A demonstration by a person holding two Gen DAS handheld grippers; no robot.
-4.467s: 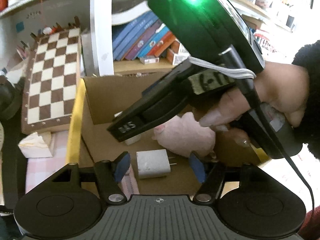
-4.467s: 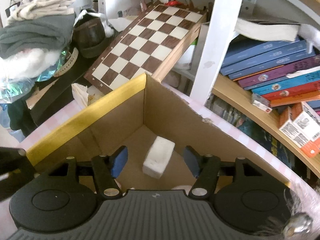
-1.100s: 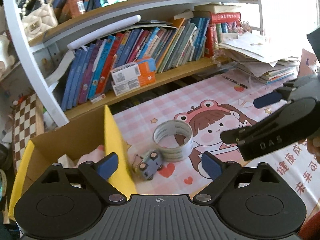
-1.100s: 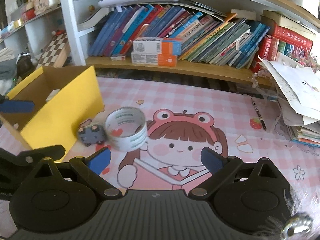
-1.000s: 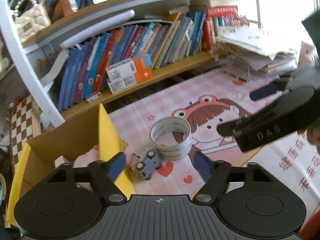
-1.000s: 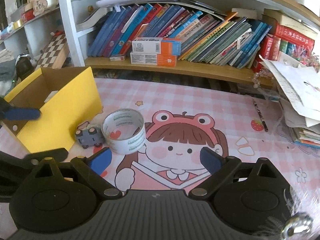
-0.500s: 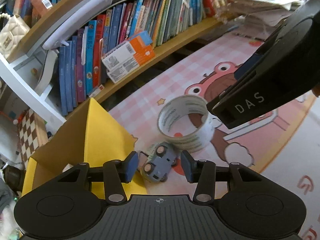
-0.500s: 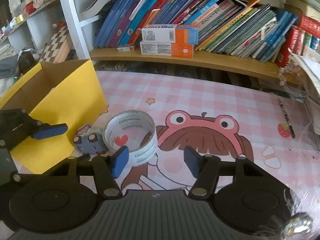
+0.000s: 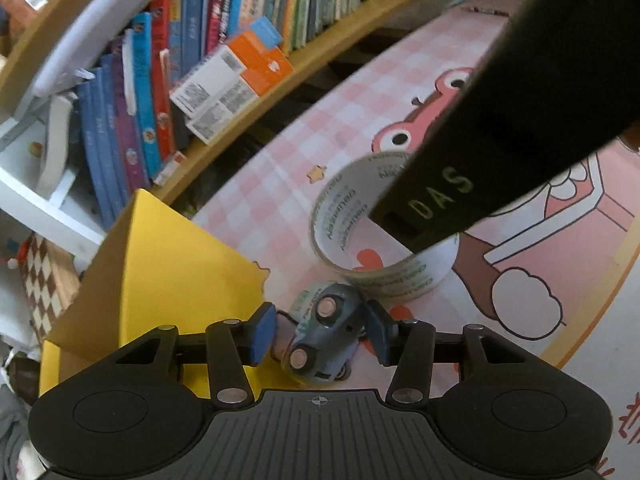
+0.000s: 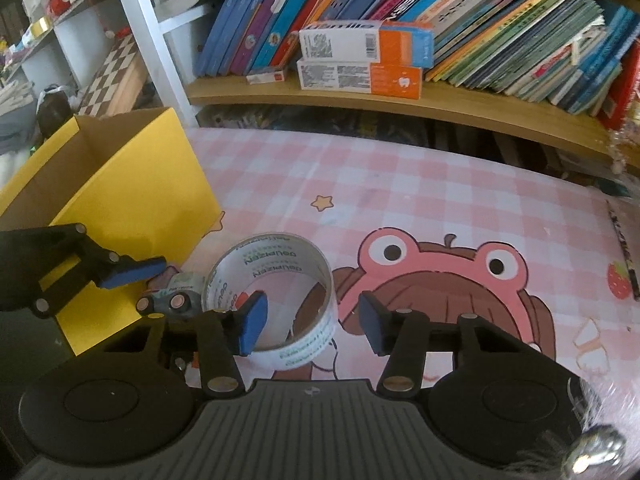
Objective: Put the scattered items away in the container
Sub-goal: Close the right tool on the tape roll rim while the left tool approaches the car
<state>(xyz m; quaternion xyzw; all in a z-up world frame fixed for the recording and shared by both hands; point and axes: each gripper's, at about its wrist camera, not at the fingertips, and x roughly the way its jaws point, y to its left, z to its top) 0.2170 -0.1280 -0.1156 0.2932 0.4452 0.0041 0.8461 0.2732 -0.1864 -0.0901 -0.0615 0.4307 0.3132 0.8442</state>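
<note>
Toy car on its side beside tape roll

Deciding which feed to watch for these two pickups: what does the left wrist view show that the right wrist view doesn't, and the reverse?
Only the left wrist view shows the left gripper open with both pads flanking the toy car.

Only the right wrist view shows the right gripper open, its left pad inside the tape roll and its right pad outside, plus the inside of the yellow box.

Both show the car, the roll, the box and the pink mat.
</note>
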